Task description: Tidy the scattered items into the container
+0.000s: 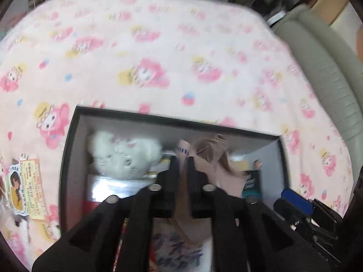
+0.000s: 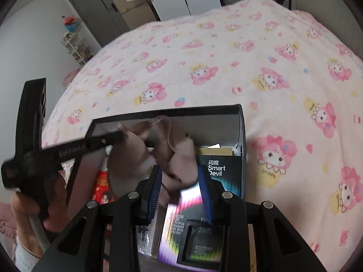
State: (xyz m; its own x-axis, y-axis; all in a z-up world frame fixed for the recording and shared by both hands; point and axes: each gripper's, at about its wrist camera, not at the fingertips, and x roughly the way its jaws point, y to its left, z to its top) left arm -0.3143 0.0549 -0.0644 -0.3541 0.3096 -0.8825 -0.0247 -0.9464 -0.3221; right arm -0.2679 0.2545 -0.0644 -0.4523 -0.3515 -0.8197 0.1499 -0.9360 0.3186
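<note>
A black box [image 1: 70, 147] with grey inner walls sits on the pink patterned blanket [image 1: 158, 56]. My left gripper [image 1: 182, 161] hangs over the box, shut on a beige cloth [image 1: 213, 158] that droops to its right. In the right wrist view the left gripper [image 2: 119, 136] comes in from the left and pinches the top of the cloth [image 2: 140, 158] above the box [image 2: 199, 110]. My right gripper [image 2: 180, 174] stands open over the box, its blue pads either side of the cloth's lower end. A white plush toy [image 1: 123, 156] lies inside at the back left.
A black "Smart Devil" packet [image 2: 222, 172], a purple packet [image 2: 179, 215] and a red packet [image 2: 102, 185] lie in the box. A printed card [image 1: 25, 185] lies on the blanket left of the box. A grey padded edge [image 1: 329, 79] borders the bed. A person's hand [image 2: 25, 204] holds the left gripper.
</note>
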